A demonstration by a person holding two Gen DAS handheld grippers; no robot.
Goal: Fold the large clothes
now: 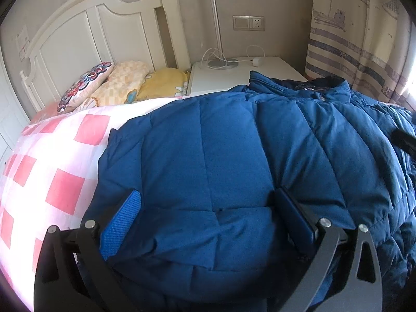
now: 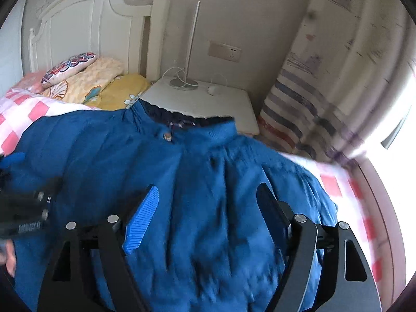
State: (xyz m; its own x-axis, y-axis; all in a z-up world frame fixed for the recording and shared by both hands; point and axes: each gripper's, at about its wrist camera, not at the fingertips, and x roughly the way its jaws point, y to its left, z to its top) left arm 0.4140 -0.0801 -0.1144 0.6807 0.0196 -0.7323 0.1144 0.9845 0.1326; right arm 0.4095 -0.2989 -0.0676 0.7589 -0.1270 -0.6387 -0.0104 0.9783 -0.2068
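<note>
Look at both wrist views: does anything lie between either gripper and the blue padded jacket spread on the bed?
Nothing visible does. The left gripper has its fingers spread wide with a puffed fold of the jacket between them. The right gripper is open just above the jacket, with only blue fabric below. Pillows and nightstand sit beyond the collar.

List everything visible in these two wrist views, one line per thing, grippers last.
jacket: 1, blue, quilted, spread on the bed
bedspread: 1, pink and white check, under the jacket
pillows: 3, floral, cream check, yellow, by the headboard
headboard: 1, white, at the wall
nightstand: 1, white, beside the bed
lamp: 1, silver, on the nightstand
charger: 1, white, on the nightstand
socket: 1, beige, on the wall
curtain: 1, striped, boat print, right
left gripper: open, jacket bulging between its jaws
right gripper: open, over the jacket
</note>
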